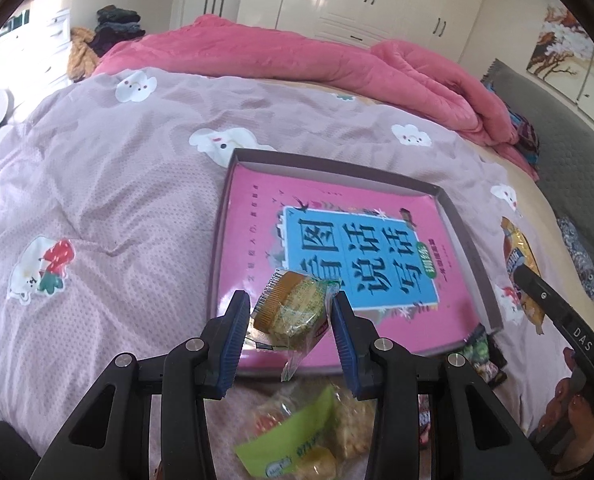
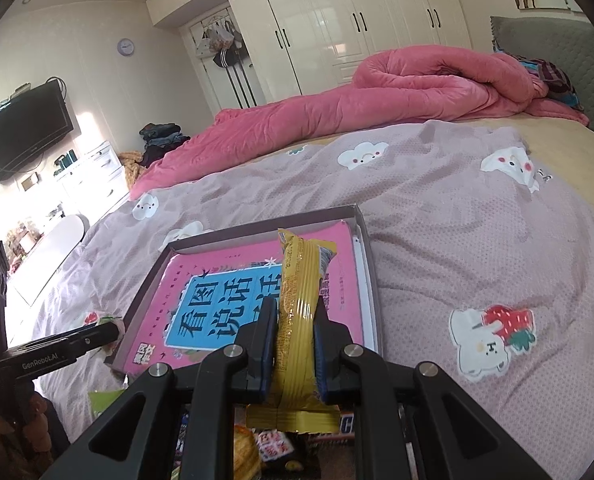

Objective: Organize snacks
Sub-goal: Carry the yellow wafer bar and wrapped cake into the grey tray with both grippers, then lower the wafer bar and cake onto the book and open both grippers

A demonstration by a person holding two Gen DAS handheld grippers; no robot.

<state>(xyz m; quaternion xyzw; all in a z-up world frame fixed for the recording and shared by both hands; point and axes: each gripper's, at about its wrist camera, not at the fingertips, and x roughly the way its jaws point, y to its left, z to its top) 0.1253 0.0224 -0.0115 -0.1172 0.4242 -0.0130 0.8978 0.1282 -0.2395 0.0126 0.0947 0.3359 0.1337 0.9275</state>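
Observation:
My left gripper (image 1: 291,322) is shut on a small cake in a clear wrapper (image 1: 293,308) and holds it over the near edge of a shallow cardboard box (image 1: 463,240) that holds a pink book (image 1: 257,204). My right gripper (image 2: 295,344) is shut on a long yellow snack packet (image 2: 299,304) and holds it upright over the box (image 2: 367,240) at its right side. The right gripper's arm shows at the right in the left wrist view (image 1: 553,312). The left gripper's arm shows at the left in the right wrist view (image 2: 57,344).
The box lies on a bed with a mauve quilt (image 1: 97,200). Several loose snack packets (image 1: 297,432) lie on the quilt below my left gripper, and more (image 2: 273,448) lie under my right one. A rolled pink duvet (image 2: 377,96) lies across the far side.

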